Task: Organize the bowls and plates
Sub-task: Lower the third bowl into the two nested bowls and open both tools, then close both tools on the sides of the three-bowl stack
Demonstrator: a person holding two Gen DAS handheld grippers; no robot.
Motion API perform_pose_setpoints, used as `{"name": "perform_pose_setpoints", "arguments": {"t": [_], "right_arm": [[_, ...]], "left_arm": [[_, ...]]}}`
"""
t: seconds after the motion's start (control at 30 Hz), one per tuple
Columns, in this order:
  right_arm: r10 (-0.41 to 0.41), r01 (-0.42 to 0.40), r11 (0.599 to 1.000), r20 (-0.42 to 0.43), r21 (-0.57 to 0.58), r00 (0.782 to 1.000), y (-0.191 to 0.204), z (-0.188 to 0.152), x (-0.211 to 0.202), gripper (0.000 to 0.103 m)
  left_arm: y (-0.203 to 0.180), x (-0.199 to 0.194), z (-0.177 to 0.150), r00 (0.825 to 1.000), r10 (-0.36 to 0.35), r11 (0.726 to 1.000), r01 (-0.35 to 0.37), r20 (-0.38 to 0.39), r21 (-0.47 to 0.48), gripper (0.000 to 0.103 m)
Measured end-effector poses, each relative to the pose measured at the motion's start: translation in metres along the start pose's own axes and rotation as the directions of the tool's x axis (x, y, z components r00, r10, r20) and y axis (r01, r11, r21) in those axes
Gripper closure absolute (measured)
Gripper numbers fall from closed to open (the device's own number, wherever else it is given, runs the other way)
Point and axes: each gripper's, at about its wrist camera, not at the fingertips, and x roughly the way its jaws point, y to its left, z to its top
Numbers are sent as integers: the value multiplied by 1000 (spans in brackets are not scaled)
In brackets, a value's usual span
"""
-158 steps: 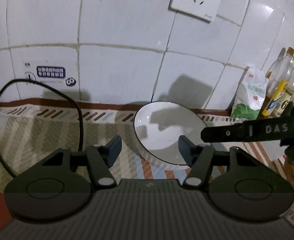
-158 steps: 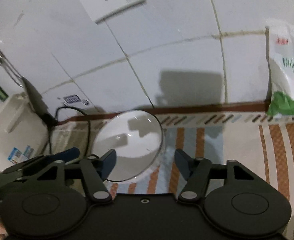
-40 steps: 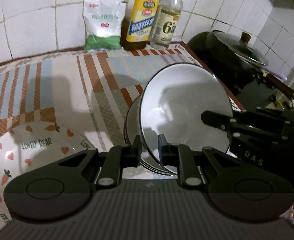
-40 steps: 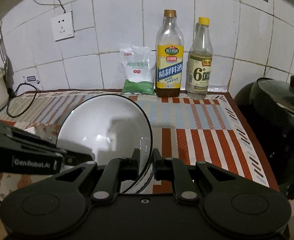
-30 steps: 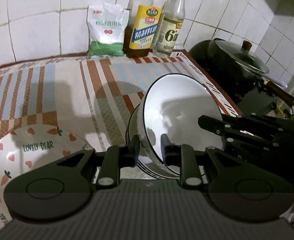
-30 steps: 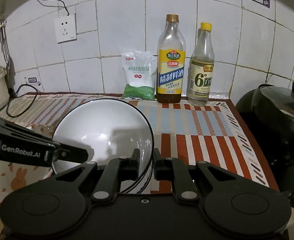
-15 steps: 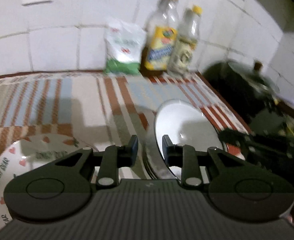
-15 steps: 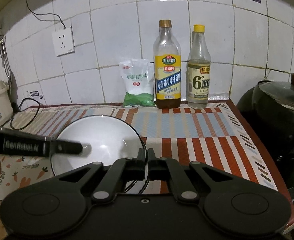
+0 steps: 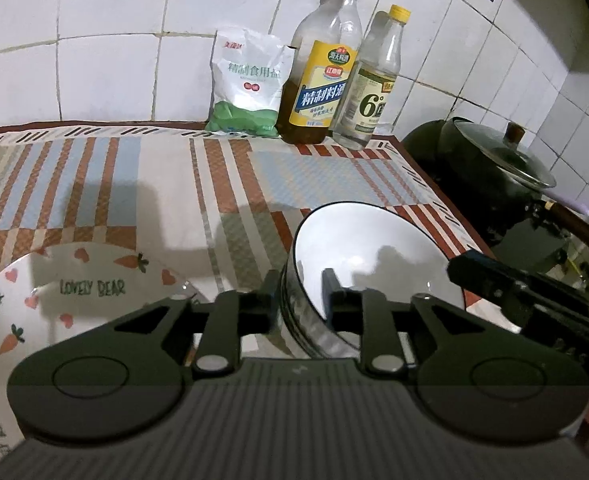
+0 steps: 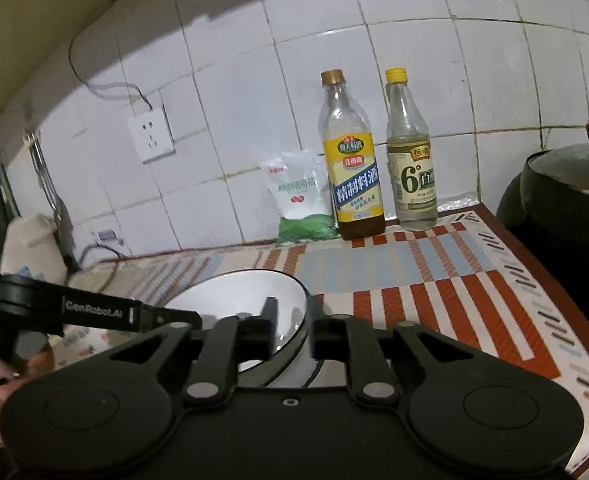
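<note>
A white bowl with a dark rim (image 9: 374, 256) sits nested on a stack of like bowls on the striped cloth; it also shows in the right wrist view (image 10: 238, 296). My left gripper (image 9: 299, 298) straddles the bowl's left rim, fingers a little apart, not pinching it. My right gripper (image 10: 293, 326) straddles the right rim, fingers also apart. A white "Lovely Bear" plate (image 9: 78, 292) with carrots and hearts lies to the left of the bowls.
Two bottles (image 9: 326, 68) (image 10: 412, 160) and a salt bag (image 9: 248, 84) stand at the tiled back wall. A black lidded pot (image 9: 490, 160) sits to the right, beyond the counter edge. A white appliance (image 10: 34, 248) and cable are at the far left.
Both grippers carried the bowl from the left wall area onto the stack, lowered it flat, and over the last half second loosened their fingers off the rim.
</note>
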Motion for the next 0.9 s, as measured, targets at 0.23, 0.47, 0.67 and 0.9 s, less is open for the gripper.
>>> {"name": "perform_pose_setpoints", "arguments": {"t": [0.23,0.47,0.67,0.9], "right_arm": [[-7,7,997,-1,81,1000,3,-12,-27,45],[-30,32,999,96,-23,995,11,-40,-67,31],[-68,78,994,121,-82,990,10,-73,-89,23],[-86,103,988,140,-119,986,1,-111,-98,11]], "left_arm": [[1,-34,-16,997,-40,999,40,71,0,50],[-3,-67,-49,975,-101,995,99,198,20,35],[-13,-76,-78,961,-109,993,90,253,82,25],[-27,-75,-112,943,-82,985,27,322,172,19]]}}
